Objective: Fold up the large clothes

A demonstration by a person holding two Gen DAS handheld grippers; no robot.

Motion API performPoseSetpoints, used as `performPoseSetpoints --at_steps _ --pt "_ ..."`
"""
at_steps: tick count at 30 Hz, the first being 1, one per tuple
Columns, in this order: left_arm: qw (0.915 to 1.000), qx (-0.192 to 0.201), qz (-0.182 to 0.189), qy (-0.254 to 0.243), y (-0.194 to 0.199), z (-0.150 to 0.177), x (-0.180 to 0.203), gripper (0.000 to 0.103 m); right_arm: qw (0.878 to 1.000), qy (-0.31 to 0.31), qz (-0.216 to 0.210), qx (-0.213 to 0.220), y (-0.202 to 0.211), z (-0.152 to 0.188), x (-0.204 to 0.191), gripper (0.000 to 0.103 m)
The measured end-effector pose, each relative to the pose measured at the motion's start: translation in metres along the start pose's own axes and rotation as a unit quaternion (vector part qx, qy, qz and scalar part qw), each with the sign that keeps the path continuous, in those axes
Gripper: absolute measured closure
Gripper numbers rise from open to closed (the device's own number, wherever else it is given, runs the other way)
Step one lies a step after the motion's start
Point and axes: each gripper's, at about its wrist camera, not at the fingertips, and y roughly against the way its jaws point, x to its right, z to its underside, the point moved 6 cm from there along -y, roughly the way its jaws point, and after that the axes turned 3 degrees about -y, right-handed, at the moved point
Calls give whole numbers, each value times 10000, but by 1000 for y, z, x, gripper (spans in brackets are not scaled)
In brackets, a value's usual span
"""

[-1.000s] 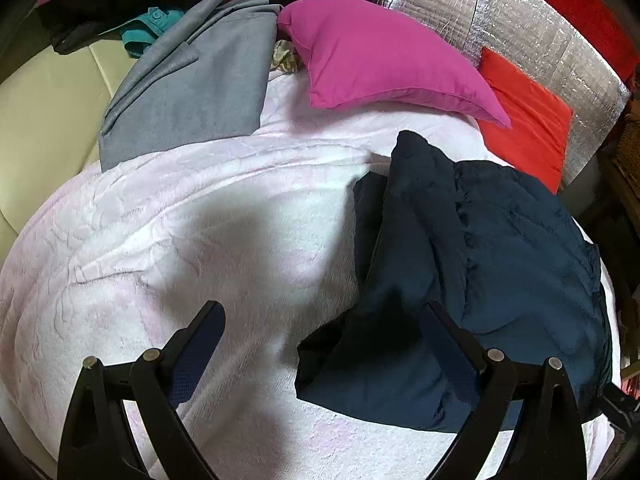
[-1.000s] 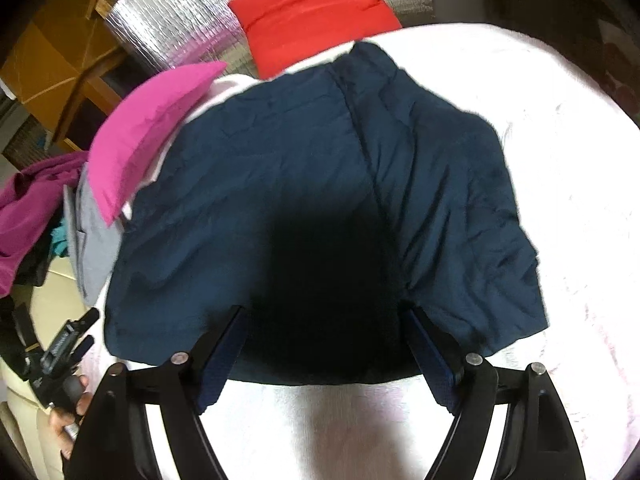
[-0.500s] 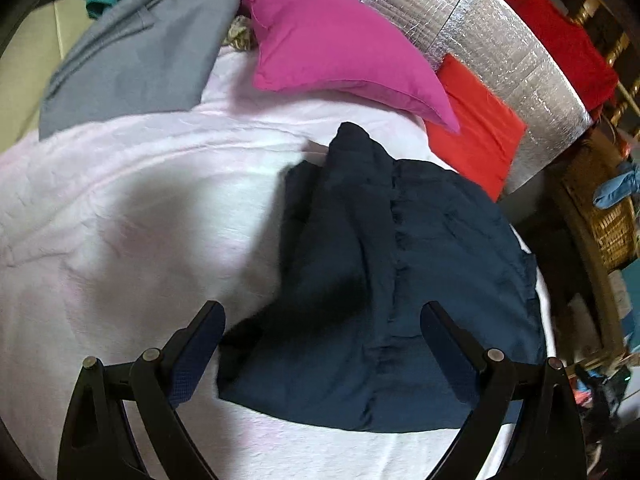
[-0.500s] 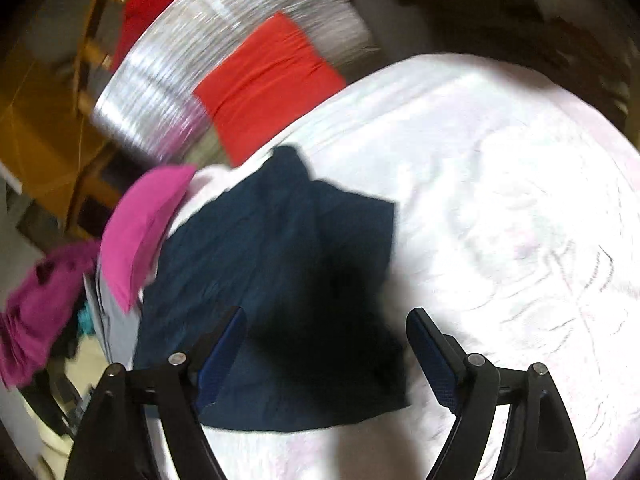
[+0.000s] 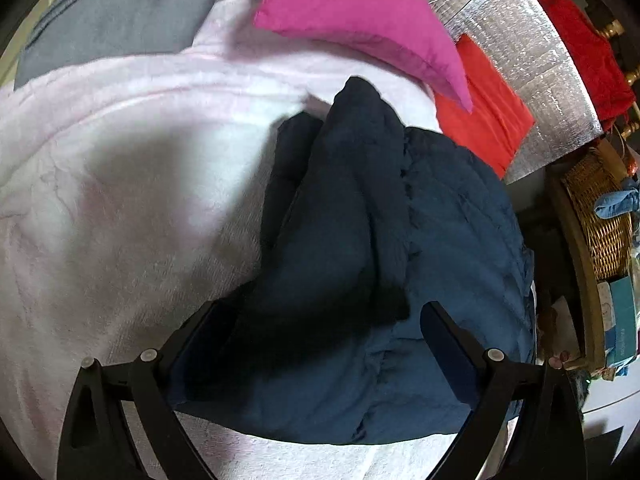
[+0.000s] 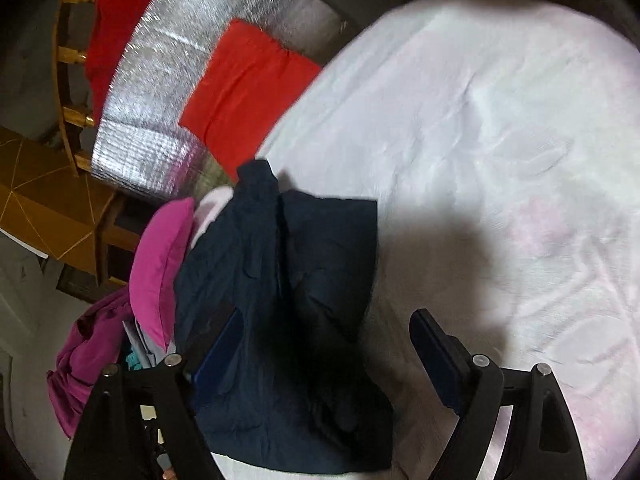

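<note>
- The navy quilted garment lies bunched and partly folded on the pale pink blanket, near the magenta pillow.
- Left tool released, straddling the garment.
- Right tool is opening, gripping nothing.

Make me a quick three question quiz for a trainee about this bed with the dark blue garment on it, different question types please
1. True or false: the navy garment lies on the pale pink blanket.
2. Which is nearer the garment: A, the magenta pillow, or B, the wicker basket?
3. Is the left tool gripping the garment?

Key: 1 true. 2 A. 3 No, its jaws stand wide open over the cloth.
</note>
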Motion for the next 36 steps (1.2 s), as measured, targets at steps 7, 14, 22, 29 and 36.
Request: performPoseSetpoints --at_steps 7,14,22,29,36 --pt "9993 -148 265 211 -7 1 -6 4 9990 73 -294 -332 -43 2 -22 14" --pt "9973 -70 539 491 -6 -1 -13 4 9934 1068 113 -400 -67 27 -72 30" --pt "9989 90 216 403 2 5 -18 22 9847 1572 748 -109 -71 36 -79 47" --pt "9982 27 224 552 2 4 -24 18 9824 1686 799 -78 -65 45 -77 52" --pt "9993 127 100 338 8 4 -21 25 9902 1104 830 -191 -68 39 -68 34"
